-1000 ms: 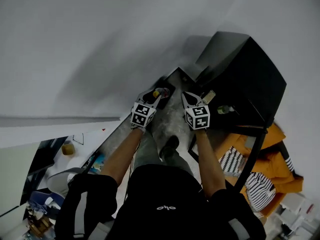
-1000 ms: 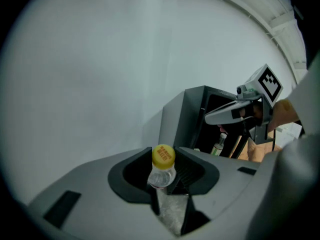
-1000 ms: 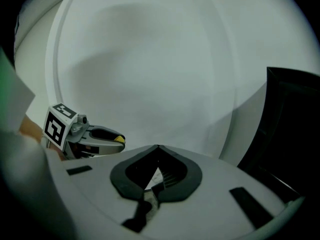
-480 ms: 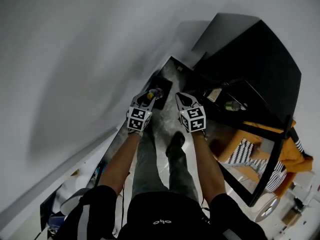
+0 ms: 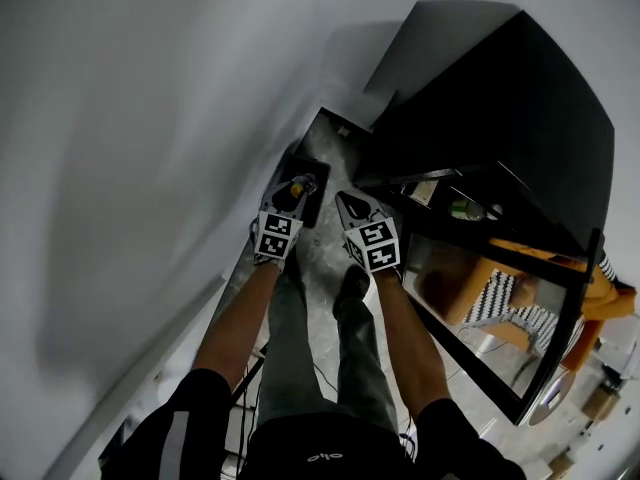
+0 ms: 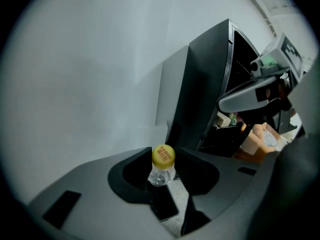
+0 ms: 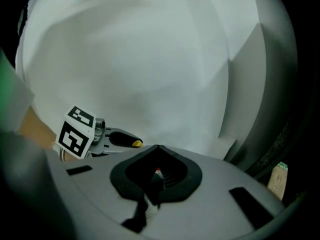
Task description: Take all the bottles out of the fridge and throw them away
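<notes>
The left gripper is clamping a bottle in its jaws just under the cap; it is probably light, thin-walled and slippery. The right gripper is hanging with jaws closed, empty.

The bottle is clear glossy plastic with a matt yellow cap; the fridge looks smooth, dark, glossy.

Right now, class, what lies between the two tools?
Only bare floor, seen in the head view. The left tool holds a yellow-capped bottle; the right tool is shut and empty.
</notes>
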Demonstrator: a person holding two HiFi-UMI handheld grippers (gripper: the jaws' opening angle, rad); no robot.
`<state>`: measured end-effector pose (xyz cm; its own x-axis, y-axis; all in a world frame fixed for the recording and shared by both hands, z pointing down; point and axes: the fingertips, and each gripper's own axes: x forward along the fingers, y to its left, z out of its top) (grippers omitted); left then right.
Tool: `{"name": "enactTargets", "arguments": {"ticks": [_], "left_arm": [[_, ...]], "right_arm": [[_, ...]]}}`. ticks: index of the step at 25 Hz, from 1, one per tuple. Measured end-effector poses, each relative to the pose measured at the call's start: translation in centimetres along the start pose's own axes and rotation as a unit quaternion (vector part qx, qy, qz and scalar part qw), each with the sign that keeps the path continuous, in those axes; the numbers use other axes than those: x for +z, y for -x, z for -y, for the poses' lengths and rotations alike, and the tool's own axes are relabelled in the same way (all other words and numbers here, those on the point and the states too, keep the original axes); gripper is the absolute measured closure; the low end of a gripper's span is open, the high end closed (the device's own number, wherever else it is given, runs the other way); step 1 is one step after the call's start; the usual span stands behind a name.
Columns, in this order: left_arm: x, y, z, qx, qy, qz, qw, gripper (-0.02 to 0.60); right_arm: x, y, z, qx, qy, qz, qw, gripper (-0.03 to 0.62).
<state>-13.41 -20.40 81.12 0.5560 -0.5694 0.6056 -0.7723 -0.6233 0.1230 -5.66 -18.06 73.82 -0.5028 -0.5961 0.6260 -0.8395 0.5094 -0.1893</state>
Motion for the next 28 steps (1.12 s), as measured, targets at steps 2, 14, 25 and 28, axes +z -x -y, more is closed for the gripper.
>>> {"name": "enactTargets", "arguments": {"ticks": [2, 14, 25, 28], "left_arm": [[-0.4, -1.4, 0.0, -0.006, -0.007, -0.006, 0.9999, 0.44], [-1.5, -5.9, -1.6, -0.009, -0.009, -0.021, 0.9997, 0.422], [0.7, 1.9, 0.4, 0.016, 0.016, -0.022, 0.9995, 0.501], [3.0, 5.3, 2.1, 0.027, 0.021, -0.001, 0.9994, 0.562]], "right_arm": [[-0.9, -1.2, 1.1, -0.004, -0.005, -0.005, 1.0, 0.585], [-2.5, -3.1, 2.7, -0.013, -0.035, -0.014, 0.999, 0.585], [-0.8, 3.0, 0.7, -0.005, -0.045, -0.004, 0.999, 0.585], [0.6, 6.8, -0.1, -0.001, -0.045, 0.008, 0.999, 0.585]]}}
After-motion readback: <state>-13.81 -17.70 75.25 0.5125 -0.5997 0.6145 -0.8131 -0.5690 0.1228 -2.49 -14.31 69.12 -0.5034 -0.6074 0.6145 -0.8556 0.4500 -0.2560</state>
